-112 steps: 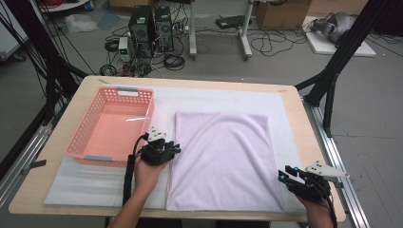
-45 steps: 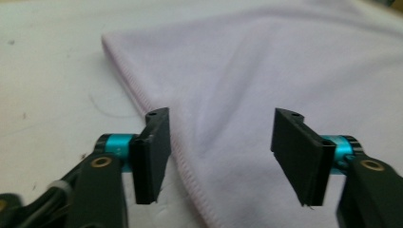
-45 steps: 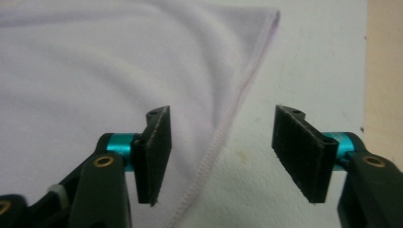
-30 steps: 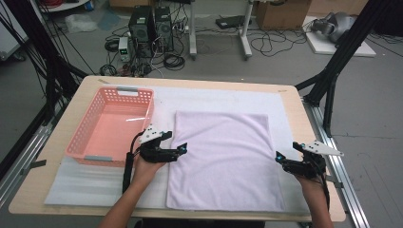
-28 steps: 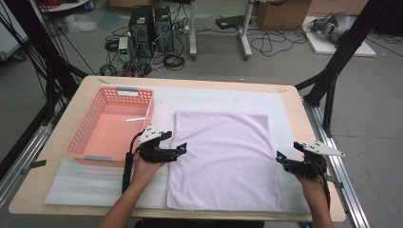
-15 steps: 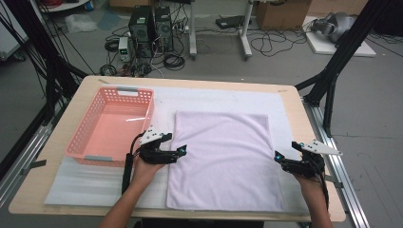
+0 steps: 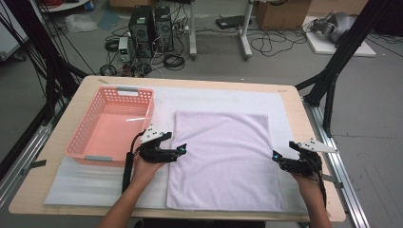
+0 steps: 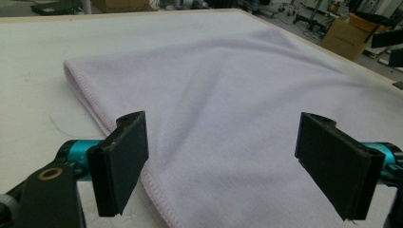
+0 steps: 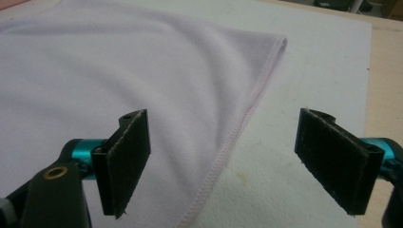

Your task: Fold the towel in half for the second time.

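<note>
Wooden bench (image 7: 57,156) carries a white foam mat (image 7: 85,178), and your lavender towel (image 7: 223,156) lies flat on it, just right of the pink basket (image 7: 111,126). Your left claw (image 7: 179,149) sits at the towel's left edge, jaws wide apart straddling the hem. Right claw (image 7: 276,159) is at the towel's right edge, jaws apart too.

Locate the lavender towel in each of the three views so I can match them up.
High view: the lavender towel lies flat mid-table, right of the pink basket.
Left gripper view: it spreads between and beyond the open jaws.
Right gripper view: it covers the left and centre.
Shared landmark: the towel's stitched hem on the white mat.
</note>
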Tool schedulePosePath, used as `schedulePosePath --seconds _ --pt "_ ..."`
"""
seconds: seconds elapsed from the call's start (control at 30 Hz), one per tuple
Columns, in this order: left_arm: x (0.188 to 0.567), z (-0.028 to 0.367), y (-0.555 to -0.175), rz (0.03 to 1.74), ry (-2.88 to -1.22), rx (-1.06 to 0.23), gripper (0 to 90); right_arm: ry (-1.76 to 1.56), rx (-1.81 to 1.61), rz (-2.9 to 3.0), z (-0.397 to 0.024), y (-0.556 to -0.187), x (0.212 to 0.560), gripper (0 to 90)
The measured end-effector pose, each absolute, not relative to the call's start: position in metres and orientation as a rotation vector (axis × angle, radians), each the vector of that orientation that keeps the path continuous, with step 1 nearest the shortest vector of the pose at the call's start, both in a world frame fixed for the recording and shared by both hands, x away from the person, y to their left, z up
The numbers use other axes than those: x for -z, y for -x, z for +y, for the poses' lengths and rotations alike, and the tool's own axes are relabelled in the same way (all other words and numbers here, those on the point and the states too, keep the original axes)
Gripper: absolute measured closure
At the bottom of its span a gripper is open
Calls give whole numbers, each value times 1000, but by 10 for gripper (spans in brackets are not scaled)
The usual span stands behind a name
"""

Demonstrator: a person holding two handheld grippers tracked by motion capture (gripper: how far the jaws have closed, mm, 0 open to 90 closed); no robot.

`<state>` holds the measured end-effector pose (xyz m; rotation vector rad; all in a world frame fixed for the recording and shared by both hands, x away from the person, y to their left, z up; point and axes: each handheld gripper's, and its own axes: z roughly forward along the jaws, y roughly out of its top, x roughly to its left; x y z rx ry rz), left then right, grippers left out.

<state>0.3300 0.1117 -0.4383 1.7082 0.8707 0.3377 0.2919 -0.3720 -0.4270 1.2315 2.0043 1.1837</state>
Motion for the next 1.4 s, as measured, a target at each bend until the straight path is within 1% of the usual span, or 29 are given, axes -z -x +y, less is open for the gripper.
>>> schedulePosePath --seconds 0.1,0.2,0.27,0.37,0.43,0.6,0.67,0.73,0.9,0.97,1.1,1.17,1.23,1.27,1.3,1.33,1.37,1.4 --pt "435 111 -333 891 -1684 -339 189 -1246 -1185 2015 -372 -296 429 181" --pt "431 107 -339 900 -1702 -367 210 -1252 -1172 2035 -372 -301 431 181" --pt "429 104 -341 912 -1676 -369 226 -1265 -1171 2043 -372 -304 431 181" --pt "424 95 -346 905 -1705 -403 245 -1272 -1170 2044 -372 -309 429 181" --pt "421 91 -352 906 -1705 -407 239 -1280 -1157 2039 -373 -314 428 182" --pt "418 85 -371 972 -1713 -411 244 -1319 -1154 2041 -374 -328 427 186" --pt "420 84 -379 1003 -1731 -422 243 -1351 -1171 2058 -375 -336 429 240" --pt "423 84 -387 1047 -1738 -411 244 -1371 -1170 2064 -375 -343 430 242" --pt "432 83 -401 1141 -1759 -433 286 -1409 -1132 2091 -369 -364 429 243" --pt "432 81 -405 1174 -1770 -472 302 -1408 -1101 2105 -365 -374 429 248" --pt "436 82 -416 1228 -1775 -500 318 -1451 -1061 2075 -362 -390 430 282" --pt "440 83 -421 1247 -1757 -507 346 -1481 -1055 2046 -362 -397 430 310" --pt "449 85 -427 1298 -1756 -491 361 -1489 -1042 2040 -361 -403 431 347" --pt "453 86 -429 1328 -1764 -476 370 -1498 -1042 2041 -361 -406 432 380" --pt "452 88 -431 1347 -1750 -466 401 -1504 -1042 2047 -360 -409 434 402" --pt "453 88 -433 1348 -1763 -443 415 -1516 -1035 2050 -358 -412 435 405" --pt "452 86 -433 1330 -1788 -461 413 -1515 -1019 2053 -357 -414 436 411" --pt "452 85 -433 1328 -1807 -482 439 -1522 -1012 2061 -355 -418 437 416"
